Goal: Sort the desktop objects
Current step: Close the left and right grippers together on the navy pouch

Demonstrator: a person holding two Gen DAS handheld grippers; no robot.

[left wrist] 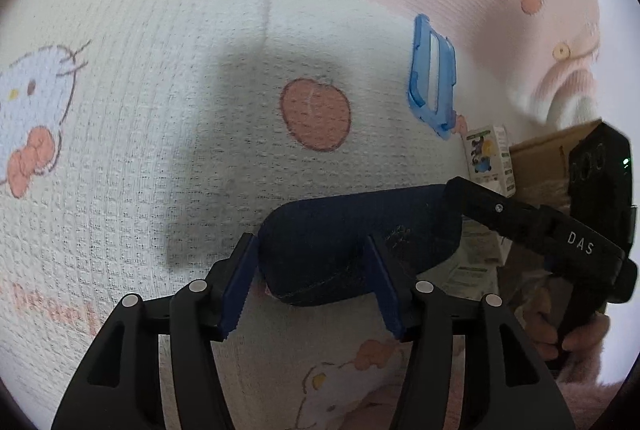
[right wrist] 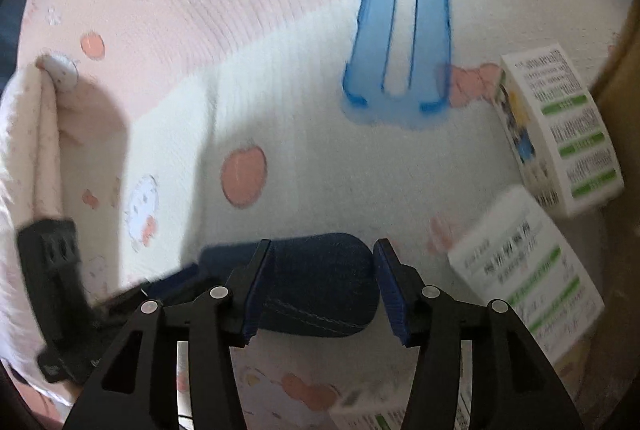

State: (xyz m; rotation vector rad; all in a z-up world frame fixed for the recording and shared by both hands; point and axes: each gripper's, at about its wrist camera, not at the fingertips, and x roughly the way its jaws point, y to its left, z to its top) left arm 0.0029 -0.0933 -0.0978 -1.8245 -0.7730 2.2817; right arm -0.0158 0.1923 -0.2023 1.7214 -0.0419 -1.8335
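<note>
You have both claws spread wide astride the dark navy pouch (left wrist: 352,246), left gripper (left wrist: 310,290) and right gripper (right wrist: 320,290) at opposite ends, apparently for a shared lift.

**Dark blue pouch between the right gripper's fingers**

The right gripper (right wrist: 316,286) straddles a dark blue pouch (right wrist: 320,290), jaws apart. A blue plastic case (right wrist: 400,42) lies beyond on the patterned cloth (right wrist: 280,70). White boxes (right wrist: 560,134) sit right.

I see pouch (right wrist: 316,286) on cloth (right wrist: 300,158); phone case (right wrist: 400,42) behind pouch, boxes (right wrist: 560,134) to pouch's right.
</note>
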